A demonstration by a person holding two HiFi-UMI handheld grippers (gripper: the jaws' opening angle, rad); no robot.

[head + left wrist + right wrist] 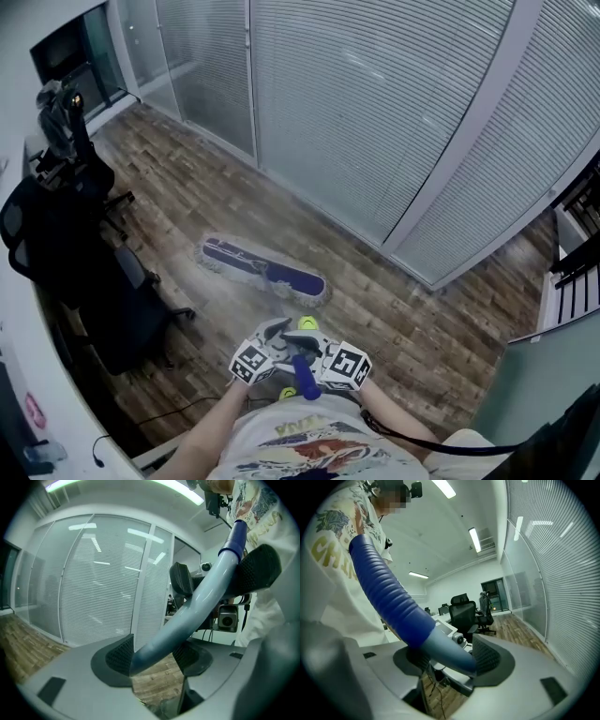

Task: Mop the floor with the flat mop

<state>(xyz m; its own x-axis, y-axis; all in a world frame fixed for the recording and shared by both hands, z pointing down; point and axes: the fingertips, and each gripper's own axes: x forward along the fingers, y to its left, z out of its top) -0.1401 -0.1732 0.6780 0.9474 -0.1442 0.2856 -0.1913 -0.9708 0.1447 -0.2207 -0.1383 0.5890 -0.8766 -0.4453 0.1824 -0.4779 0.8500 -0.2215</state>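
- Gripping the mop handle (197,602), the left gripper (152,657) and right gripper (449,660) both have their jaws closed around it.
- Mop head (262,267) lies flat on the floor (197,187), near the glass wall (375,112).
- Probably a light, stiff pole; the ribbed blue grip (384,592) looks the surest hold.

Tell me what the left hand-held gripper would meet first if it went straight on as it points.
Beyond the mop handle clamped in the left hand-held gripper, probably the blind-covered glass wall; nothing nearer shows, though depth is unclear.

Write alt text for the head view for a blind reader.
The left gripper and right gripper clamp the mop handle near the person's torso; the mop head lies on the wood floor by a glass wall.
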